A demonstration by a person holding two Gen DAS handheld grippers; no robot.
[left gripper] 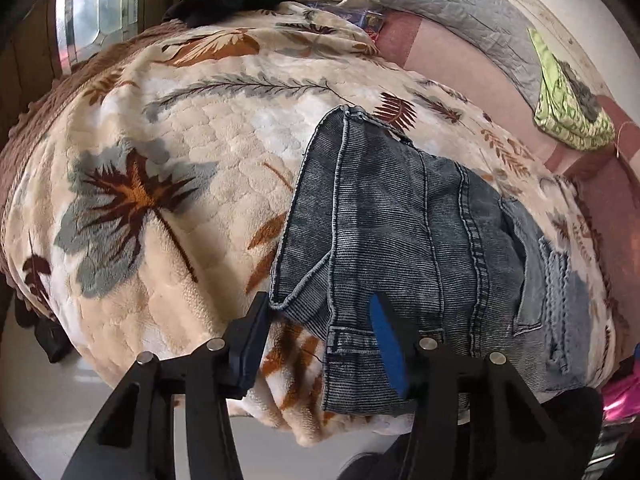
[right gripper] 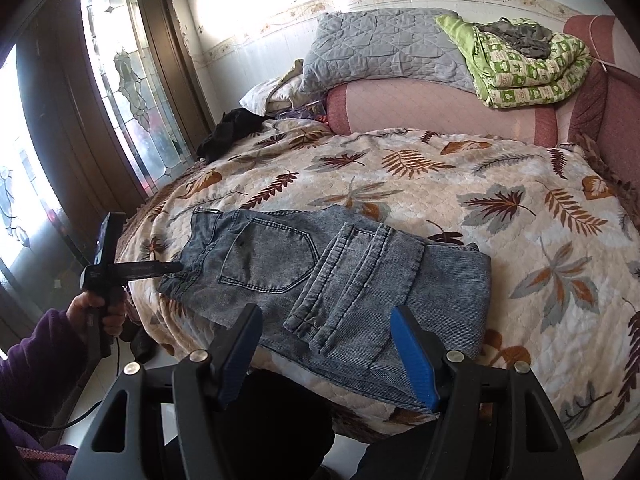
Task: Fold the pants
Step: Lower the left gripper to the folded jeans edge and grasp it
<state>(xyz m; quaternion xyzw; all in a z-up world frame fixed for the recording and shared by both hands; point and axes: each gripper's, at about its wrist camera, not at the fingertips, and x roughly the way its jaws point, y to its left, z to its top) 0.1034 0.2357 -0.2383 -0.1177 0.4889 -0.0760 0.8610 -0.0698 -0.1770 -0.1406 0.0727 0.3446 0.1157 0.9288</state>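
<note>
Already folded over, the pants (right gripper: 320,276) are acid-washed grey-blue denim w/ ribbed texture; legs doubled back onto the seat, back pocket facing up, waistband toward the door side. They lie near the front edge of the bed on a cream blanket (right gripper: 460,184) w/ brown & grey leaf print. Left gripper (left gripper: 320,336) sits at the waistband end, jaws apart, denim edge between them but pads not pressing (a hand (right gripper: 100,312) holds it). Right gripper (right gripper: 326,352) hovers over the folded legs, jaws apart, nothing gripped. Behind: pink headboard (right gripper: 420,108), grey quilt (right gripper: 380,48), green quilt (right gripper: 528,68), black garment (right gripper: 232,128), glass-panel door (right gripper: 124,84).
</note>
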